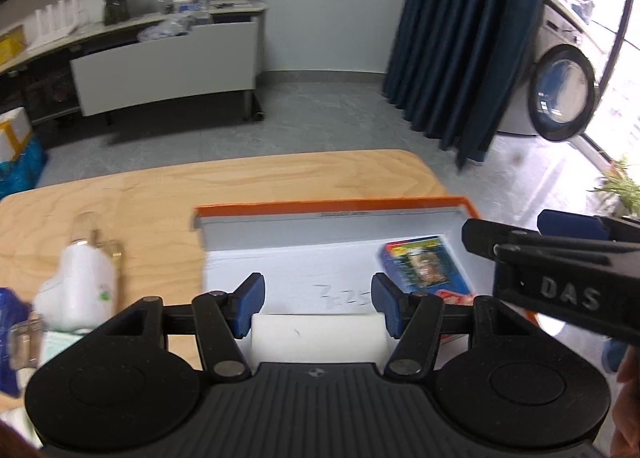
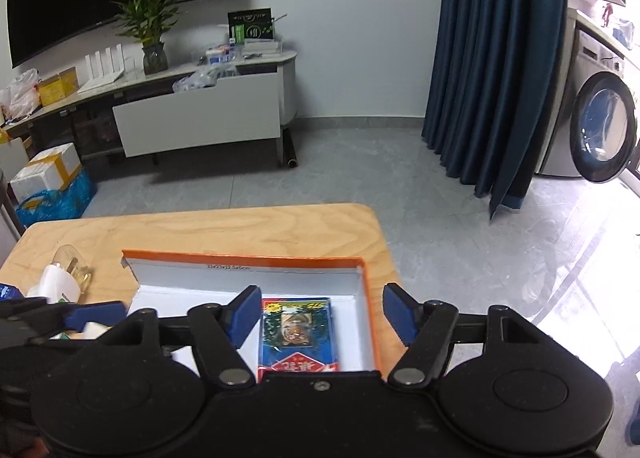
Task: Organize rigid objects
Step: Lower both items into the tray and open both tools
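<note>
An open orange box with a white inside (image 1: 340,214) (image 2: 248,262) lies on the wooden table. A blue card pack (image 1: 426,266) (image 2: 298,332) lies in its right part. My left gripper (image 1: 318,304) is shut on a white block (image 1: 318,332) and holds it over the box's near left part. My right gripper (image 2: 320,314) is open and empty above the card pack; it also shows in the left wrist view (image 1: 560,258) at the right.
A white bottle (image 1: 76,282) (image 2: 56,280) and a clear glass bottle (image 1: 90,228) (image 2: 74,260) lie on the table (image 1: 240,174) left of the box. A blue item (image 1: 10,334) sits at the left edge. The table's far and right edges drop to grey floor.
</note>
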Available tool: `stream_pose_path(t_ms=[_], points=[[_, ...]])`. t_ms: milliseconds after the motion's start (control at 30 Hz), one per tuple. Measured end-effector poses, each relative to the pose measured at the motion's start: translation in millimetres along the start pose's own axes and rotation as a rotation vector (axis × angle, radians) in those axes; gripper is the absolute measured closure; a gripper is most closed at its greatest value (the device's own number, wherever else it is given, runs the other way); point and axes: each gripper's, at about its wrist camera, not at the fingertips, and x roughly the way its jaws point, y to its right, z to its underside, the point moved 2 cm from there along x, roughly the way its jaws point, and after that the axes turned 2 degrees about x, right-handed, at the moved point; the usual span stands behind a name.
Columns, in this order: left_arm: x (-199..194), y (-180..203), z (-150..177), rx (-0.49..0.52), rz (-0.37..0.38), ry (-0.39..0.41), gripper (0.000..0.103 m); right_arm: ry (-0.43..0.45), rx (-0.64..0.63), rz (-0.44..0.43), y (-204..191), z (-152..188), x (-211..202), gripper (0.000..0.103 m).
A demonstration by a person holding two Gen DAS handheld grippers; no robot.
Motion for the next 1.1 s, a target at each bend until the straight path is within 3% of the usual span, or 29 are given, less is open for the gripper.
stream_pose_path(t_ms=[33, 133, 267, 567, 1100], points=[[2, 2, -1, 0.004, -0.002, 0.001, 0.033, 0.002, 0.008, 0.003, 2, 0, -3, 0.021], [1, 6, -1, 0.016, -0.001, -0.004, 0.026, 0.005, 0.027, 0.015, 6, 1, -14, 0.021], [-16, 5, 2, 0.02, -0.041, 0.019, 0.006, 0.032, 0.054, 0.024, 12, 6, -32, 0.016], [-65, -16, 23, -0.032, -0.069, 0.008, 0.004, 0.028, 0.069, 0.018, 13, 22, -69, 0.013], [-139, -37, 61, -0.058, -0.18, 0.024, 0.001, 0.005, 0.051, -0.078, -29, 58, -120, 0.013]])
